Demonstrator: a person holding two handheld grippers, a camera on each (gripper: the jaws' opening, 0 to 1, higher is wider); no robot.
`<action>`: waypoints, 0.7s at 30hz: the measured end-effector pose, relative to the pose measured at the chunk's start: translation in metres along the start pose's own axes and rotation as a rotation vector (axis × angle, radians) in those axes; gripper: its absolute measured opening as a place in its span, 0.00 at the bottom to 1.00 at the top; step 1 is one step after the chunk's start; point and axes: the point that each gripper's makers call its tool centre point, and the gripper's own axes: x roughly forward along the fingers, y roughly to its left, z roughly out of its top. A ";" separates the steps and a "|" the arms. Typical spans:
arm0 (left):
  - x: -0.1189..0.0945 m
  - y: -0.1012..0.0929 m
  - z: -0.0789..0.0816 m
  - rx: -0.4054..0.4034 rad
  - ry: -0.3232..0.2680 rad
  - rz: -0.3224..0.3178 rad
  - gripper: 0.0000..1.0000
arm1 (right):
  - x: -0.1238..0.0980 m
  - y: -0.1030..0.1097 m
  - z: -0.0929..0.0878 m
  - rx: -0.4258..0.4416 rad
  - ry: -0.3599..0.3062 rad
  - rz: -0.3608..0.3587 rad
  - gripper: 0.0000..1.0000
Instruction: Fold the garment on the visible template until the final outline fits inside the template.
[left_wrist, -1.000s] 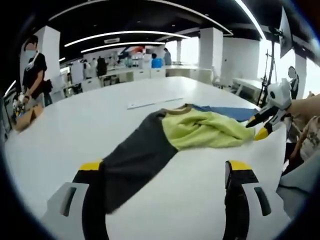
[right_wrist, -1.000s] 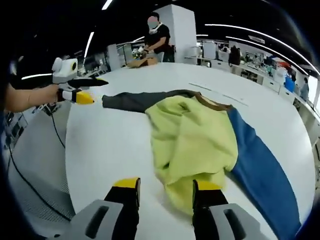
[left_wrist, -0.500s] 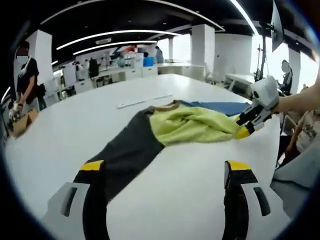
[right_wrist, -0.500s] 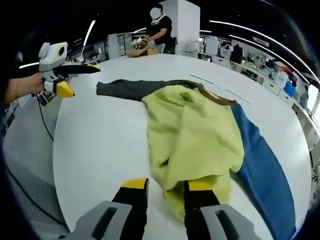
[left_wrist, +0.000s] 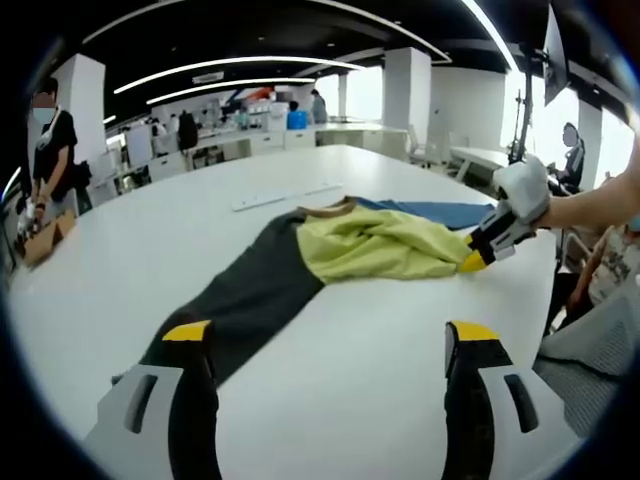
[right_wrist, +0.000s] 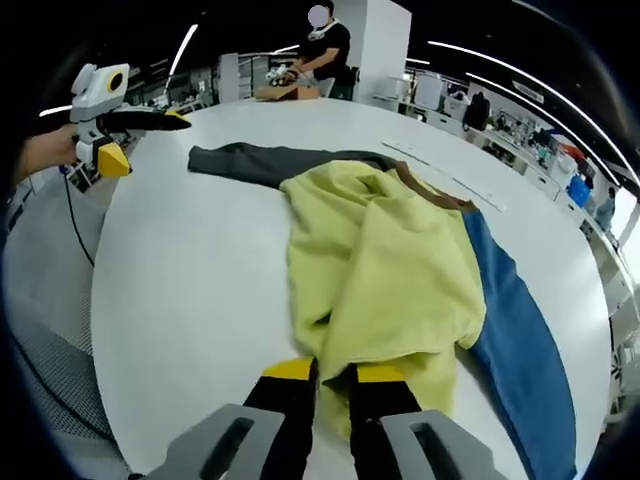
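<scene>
Soft, limp garment (right_wrist: 385, 270) on the tabletop (right_wrist: 190, 290): right tongs (right_wrist: 329, 372) pinch its near hem; left tongs (left_wrist: 320, 335) spread by the grey sleeve (left_wrist: 245, 300).

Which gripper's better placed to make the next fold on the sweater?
Right, probably. The right gripper has its jaws nearly closed at the yellow-green hem of the colour-block sweater. The left gripper is open, short of the dark grey sleeve.

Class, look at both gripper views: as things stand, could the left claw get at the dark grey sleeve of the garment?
Probably yes. The left claw stands open just short of the dark grey sleeve, which lies flat on the white table with nothing across it. The right claw is busy at the yellow hem.
</scene>
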 end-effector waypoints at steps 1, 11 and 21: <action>0.000 0.000 0.000 -0.002 0.000 -0.001 0.91 | 0.000 -0.001 0.000 -0.006 0.003 -0.001 0.04; 0.004 -0.007 0.001 0.035 0.007 -0.016 0.88 | -0.013 0.005 0.019 0.191 -0.011 0.122 0.00; 0.008 -0.013 0.001 0.026 0.008 -0.036 0.84 | -0.028 -0.004 0.048 0.466 -0.089 0.225 0.00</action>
